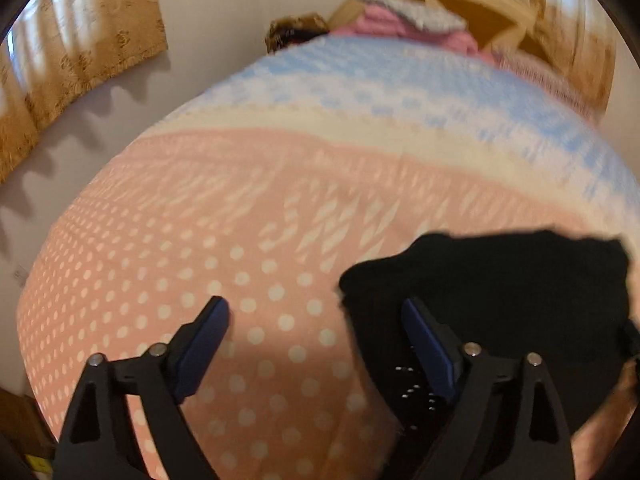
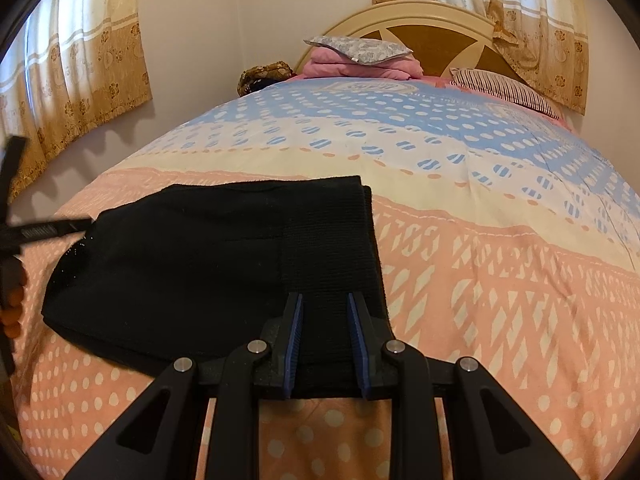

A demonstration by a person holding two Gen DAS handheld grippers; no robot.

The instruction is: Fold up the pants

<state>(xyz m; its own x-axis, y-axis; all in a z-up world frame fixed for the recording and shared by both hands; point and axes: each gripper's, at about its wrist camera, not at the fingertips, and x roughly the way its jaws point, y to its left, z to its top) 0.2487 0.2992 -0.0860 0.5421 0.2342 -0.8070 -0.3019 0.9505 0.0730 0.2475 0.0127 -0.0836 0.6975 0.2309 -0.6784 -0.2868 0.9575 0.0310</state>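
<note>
Right gripper [image 2: 325,300] fingers narrowly apart astride black pants [image 2: 208,260]; left gripper [image 1: 316,308] wide.

Pants [image 2: 200,264] on bedspread [image 2: 480,280], pillows [image 2: 360,50] behind at headboard [image 2: 440,30]

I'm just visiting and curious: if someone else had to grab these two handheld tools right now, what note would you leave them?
Left tool: open, holding nothing, hovering over the bedspread at the left edge of the black pants.
Right tool: fingers narrowly apart on either side of the ribbed waistband end of the pants; not clearly clamped.
Pants: lying on the pink dotted part of the bedspread, already folded into a compact, fairly flat block.
Done: at least one fold, by the look of it.
Left: probably one more fold or a smoothing pass, then let go.
</note>
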